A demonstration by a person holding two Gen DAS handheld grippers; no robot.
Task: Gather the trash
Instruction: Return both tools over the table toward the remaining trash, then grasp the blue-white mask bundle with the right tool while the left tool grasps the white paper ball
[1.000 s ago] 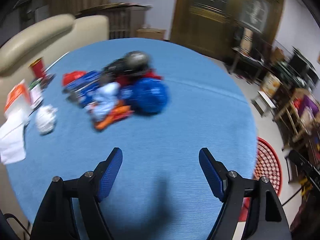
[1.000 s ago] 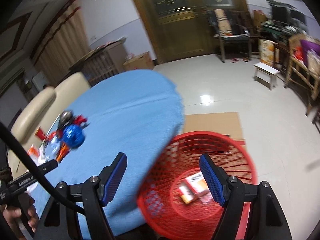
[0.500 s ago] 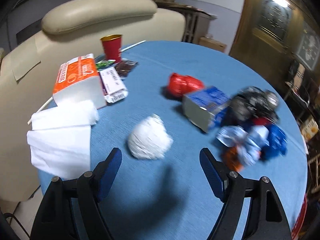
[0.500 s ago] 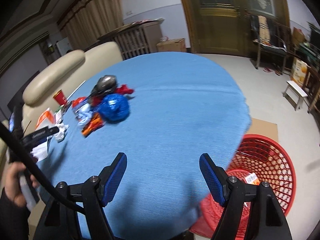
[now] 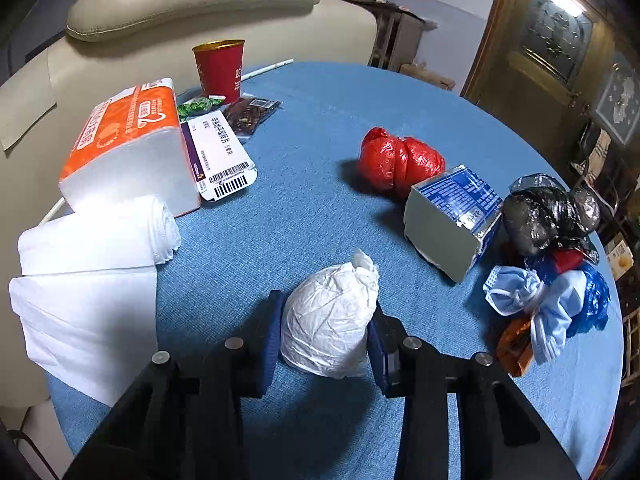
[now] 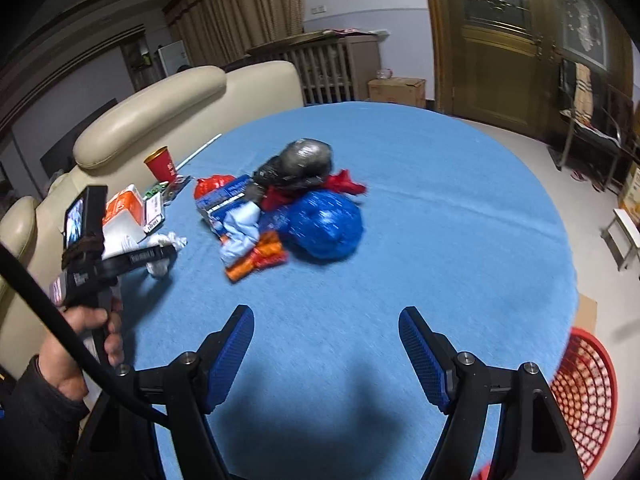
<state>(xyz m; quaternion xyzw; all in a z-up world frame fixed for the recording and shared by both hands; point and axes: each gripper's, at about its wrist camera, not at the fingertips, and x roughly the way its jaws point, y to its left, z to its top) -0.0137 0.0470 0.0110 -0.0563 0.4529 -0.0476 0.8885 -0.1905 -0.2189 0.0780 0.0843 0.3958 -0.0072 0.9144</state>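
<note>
My left gripper [image 5: 325, 330] is shut on a white crumpled bag [image 5: 330, 316] that rests on the blue table [image 5: 320, 184]; it also shows in the right wrist view [image 6: 166, 256]. Further trash lies to the right: a red bag [image 5: 400, 160], a blue carton [image 5: 452, 216], a black bag [image 5: 548, 212], blue-white wrappers [image 5: 548, 312]. In the right wrist view the pile holds a blue bag [image 6: 324, 224] and a black bag [image 6: 304, 160]. My right gripper [image 6: 326, 354] is open and empty above the table's near side. A red basket [image 6: 584, 396] stands on the floor at the right.
A tissue pack [image 5: 128, 144], white bag roll [image 5: 92, 256], red cup [image 5: 219, 68] and a boxed packet [image 5: 218, 152] lie at the table's left. A cream sofa [image 5: 192, 4] backs the table. A stool [image 6: 628, 236] stands at the right.
My left gripper moved forward around the white bag and shut on it. My right gripper swung left from the basket over the table.
</note>
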